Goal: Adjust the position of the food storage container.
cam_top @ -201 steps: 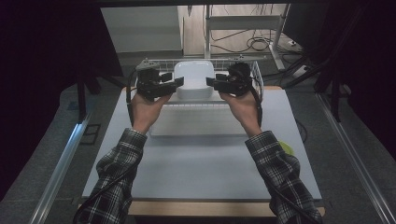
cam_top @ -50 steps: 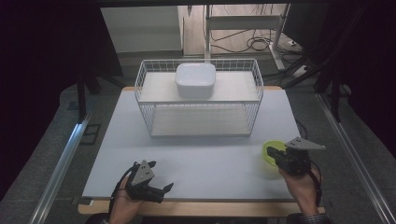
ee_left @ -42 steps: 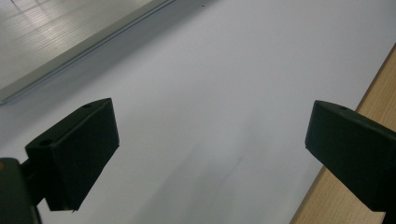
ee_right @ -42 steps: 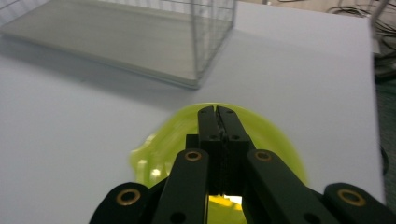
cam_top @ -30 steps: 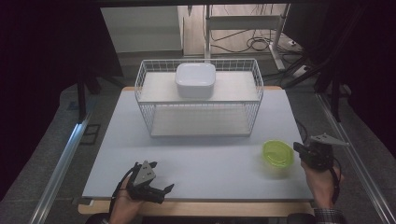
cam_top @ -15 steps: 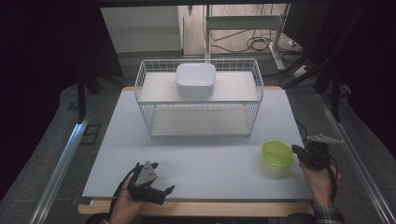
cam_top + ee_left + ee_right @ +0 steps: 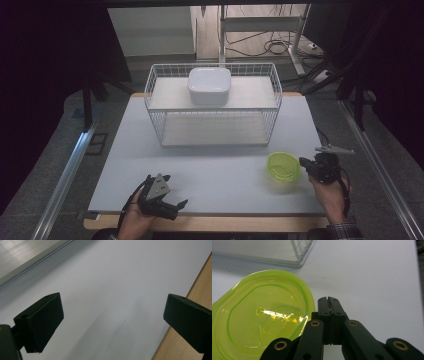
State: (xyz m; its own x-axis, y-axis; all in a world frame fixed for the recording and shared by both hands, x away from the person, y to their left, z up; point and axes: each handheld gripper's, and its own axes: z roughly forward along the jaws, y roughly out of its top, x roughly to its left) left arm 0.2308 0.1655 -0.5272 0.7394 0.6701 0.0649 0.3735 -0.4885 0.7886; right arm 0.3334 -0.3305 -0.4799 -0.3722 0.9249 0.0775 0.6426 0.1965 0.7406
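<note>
Right gripper (image 7: 306, 162): jaws pressed together, empty, just beside green bowl (image 7: 283, 166).
Left gripper (image 7: 172, 206): jaws wide apart, empty, at table (image 7: 225, 165) front edge.
Wire basket (image 7: 214, 107): behind, holding white container (image 7: 209, 85).

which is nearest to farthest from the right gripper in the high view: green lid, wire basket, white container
1. green lid, lying on the table just left of the right gripper, whose jaws are shut
2. wire basket, farther up the table at its middle
3. white container, resting on top of the wire basket toward the back, farthest off
</note>
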